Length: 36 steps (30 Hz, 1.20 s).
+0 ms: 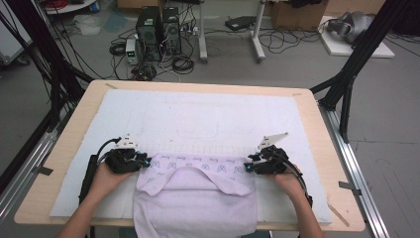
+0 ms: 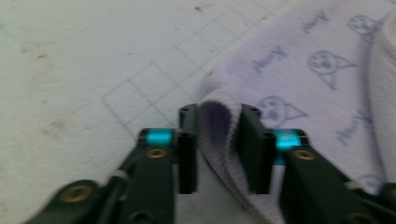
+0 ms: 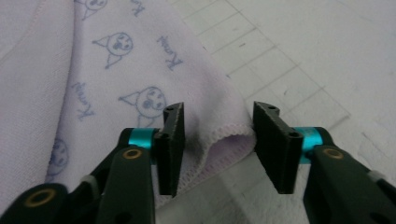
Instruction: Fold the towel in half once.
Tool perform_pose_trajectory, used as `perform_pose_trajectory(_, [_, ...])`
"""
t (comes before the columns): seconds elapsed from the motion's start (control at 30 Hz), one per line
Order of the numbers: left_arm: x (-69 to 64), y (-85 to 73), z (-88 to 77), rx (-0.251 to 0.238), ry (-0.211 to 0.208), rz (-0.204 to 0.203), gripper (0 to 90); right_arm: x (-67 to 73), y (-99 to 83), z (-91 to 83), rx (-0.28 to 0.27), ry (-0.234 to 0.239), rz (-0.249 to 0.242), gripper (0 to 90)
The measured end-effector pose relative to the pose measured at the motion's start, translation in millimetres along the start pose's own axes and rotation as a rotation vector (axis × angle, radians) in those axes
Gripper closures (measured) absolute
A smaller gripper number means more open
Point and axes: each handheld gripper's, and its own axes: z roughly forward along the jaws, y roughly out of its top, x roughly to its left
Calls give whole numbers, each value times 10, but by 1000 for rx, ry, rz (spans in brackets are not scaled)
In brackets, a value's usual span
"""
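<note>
1. The high view is evenly and softly lit from overhead; the white padded mat on the pale wooden tabletop (image 1: 317,106) reads bright, with no harsh glare.
2. Shadows there are faint, short and soft-edged under the forearms.
3. The high view is low in resolution; floor cables at the top look smeared.
4. In the left gripper view, the pale lilac printed cotton cloth (image 2: 299,70) is blurred and the whole frame looks soft.
5. The right gripper view is sharper: the stitched cloth hem is crisp, while the far mat grid softens.
6. The black jaws in both gripper views are dark, showing little surface detail.
</note>
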Motion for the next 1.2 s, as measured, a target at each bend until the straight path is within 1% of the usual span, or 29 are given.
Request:
perform_pose_trajectory(0.03, [-7,6,0,3,1,2,807,16,10,3,5,3,-16,730])
perform_pose_trajectory(0.07, [-2,12,0,4,4,4,819,29,21,1,10,-5,-41,800])
perform_pose_trajectory(0.1, [5,19,3,0,12,10,827,38,33,-3,11,-1,-56,825])
perform_pose_trajectory(0.13, [10,29,8,-3,27,12,833,37,47,-3,16,-12,-56,836])
perform_pose_trajectory(0.2, [37,79,28,-12,40,7,838,19,73,-2,15,-33,-62,847])
perform_pose_trajectory(0.23, [61,119,39,-24,48,5,839,-3,93,-12,10,-50,-56,854])
perform_pose_trajectory(0.27, [97,170,48,-32,47,-5,841,-39,122,-30,-2,-76,-53,855])
perform_pose_trajectory(0.3, [135,233,59,-40,53,-15,842,-93,164,-58,-14,-91,-48,856])
perform_pose_trajectory(0.33, [181,305,67,-51,67,-18,842,-155,214,-93,-31,-102,-35,856])
perform_pose_trajectory(0.37, [232,386,69,-63,84,-30,843,-227,275,-126,-42,-113,-23,857])
perform_pose_trajectory(0.43, [330,583,47,-90,124,-30,845,-360,431,-190,-40,-158,-26,858])
perform_pose_trajectory(0.5, [415,806,8,-120,156,-26,845,-484,608,-279,-57,-195,-26,859])
perform_pose_trajectory(0.53, [456,924,-12,-126,171,-17,846,-546,697,-326,-67,-206,-21,859])
perform_pose_trajectory(0.6, [536,1168,-48,-114,202,7,846,-650,881,-419,-73,-231,-27,858])
perform_pose_trajectory(0.63, [577,1291,-79,-118,222,21,846,-693,975,-468,-72,-242,-32,859])
perform_pose_trajectory(0.67, [624,1412,-128,-131,236,19,846,-727,1068,-524,-74,-264,-35,859])
perform_pose_trajectory(0.73, [706,1636,-242,-160,268,24,846,-793,1248,-648,-109,-284,-37,859])
perform_pose_trajectory(0.77, [733,1720,-287,-173,276,21,846,-822,1337,-704,-118,-293,-37,859])
perform_pose_trajectory(0.8, [745,1768,-305,-185,286,17,844,-843,1416,-749,-122,-303,-34,857])
perform_pose_trajectory(0.83, [753,1785,-296,-179,299,9,824,-865,1470,-767,-131,-306,-29,842])
perform_pose_trajectory(0.87, [761,1774,-264,-162,317,-4,746,-898,1496,-753,-142,-294,-17,765])
perform_pose_trajectory(0.9, [779,1741,-226,-135,315,-18,655,-930,1494,-711,-146,-287,5,672])
perform_pose_trajectory(0.93, [791,1678,-188,-122,312,-28,627,-959,1468,-648,-140,-282,31,615])
perform_pose_trajectory(0.97, [802,1601,-152,-110,311,-35,602,-978,1419,-578,-124,-269,48,599])
perform_pose_trajectory(1.03, [817,1429,-96,-100,292,-61,572,-974,1288,-434,-96,-243,67,561])
perform_pose_trajectory(1.07, [818,1340,-67,-97,278,-72,570,-960,1218,-374,-90,-234,73,555])
perform_pose_trajectory(1.13, [805,1183,-14,-72,255,-81,564,-912,1086,-271,-79,-204,77,534])
perform_pose_trajectory(1.17, [793,1112,3,-68,241,-81,554,-889,1047,-221,-51,-178,93,505])
perform_pose_trajectory(1.2, [771,1047,20,-73,226,-88,551,-856,1004,-180,-47,-166,87,510])
